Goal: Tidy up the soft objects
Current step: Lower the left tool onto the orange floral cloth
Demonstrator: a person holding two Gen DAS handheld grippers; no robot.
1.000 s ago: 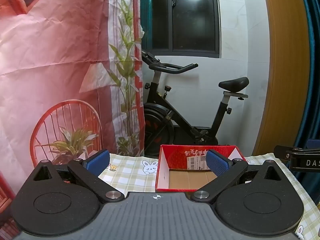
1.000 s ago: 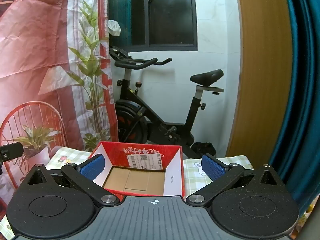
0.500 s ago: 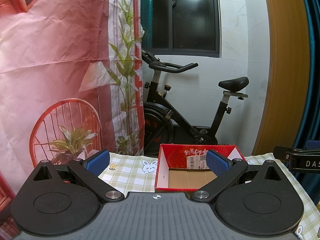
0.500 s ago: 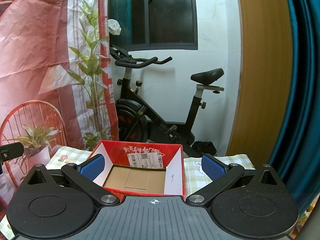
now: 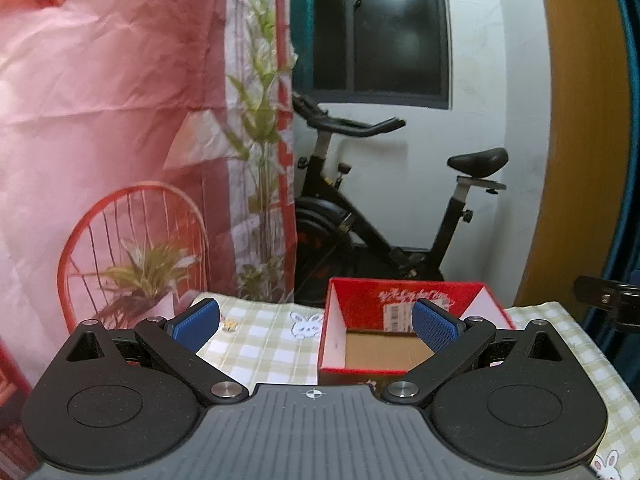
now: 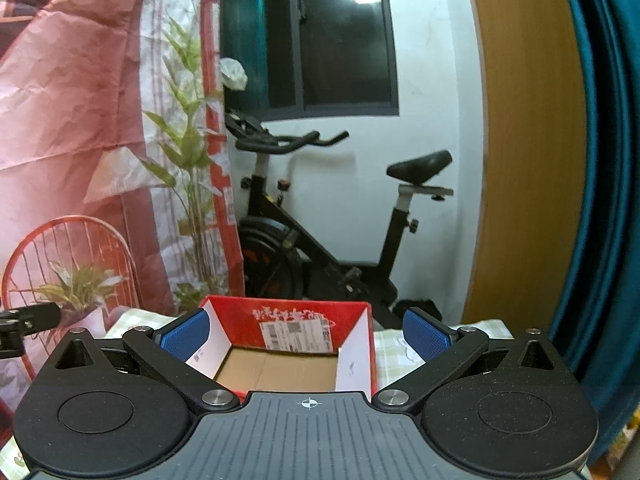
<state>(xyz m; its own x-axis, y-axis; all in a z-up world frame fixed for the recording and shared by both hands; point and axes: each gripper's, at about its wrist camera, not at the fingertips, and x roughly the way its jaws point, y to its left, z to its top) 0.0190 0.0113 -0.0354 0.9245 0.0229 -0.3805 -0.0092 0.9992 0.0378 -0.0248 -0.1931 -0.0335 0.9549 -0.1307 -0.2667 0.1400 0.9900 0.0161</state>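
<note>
Red box [image 6: 294, 344] sits open on the table [image 5: 264, 344], cardboard floor bare, nothing in it. It's the only plausible bin for the soft objects, and none of those show in either view. They're probably lower or nearer than the cameras look.

Left tool [image 5: 316, 322]: jaws wide, blue pads [image 5: 195, 318] empty. The box is ahead and to its right, its right pad overlapping the box's opening in view. Right tool [image 6: 306, 334]: also spread wide, empty, lined up almost square on the box mouth. The tip of the other tool pokes in at each frame edge, so the two are side by side, both above the checked tablecloth [image 5: 256, 332].

My read: task not started, step in hand is locating the first soft item.

How to do it well:
- tilt a wrist down to get the items in frame before committing
- keep jaws wide on approach; soft stuff bulges, so grab the middle of the bulk, not a loose edge
- close fully, as fabric compresses
- one tool picks, the other stays clear of the box mouth
- release low inside the walls; the box looks light and could slide if bumped

Background: exercise bike [image 6: 320, 232] and printed backdrop [image 5: 120, 120], irrelevant.
</note>
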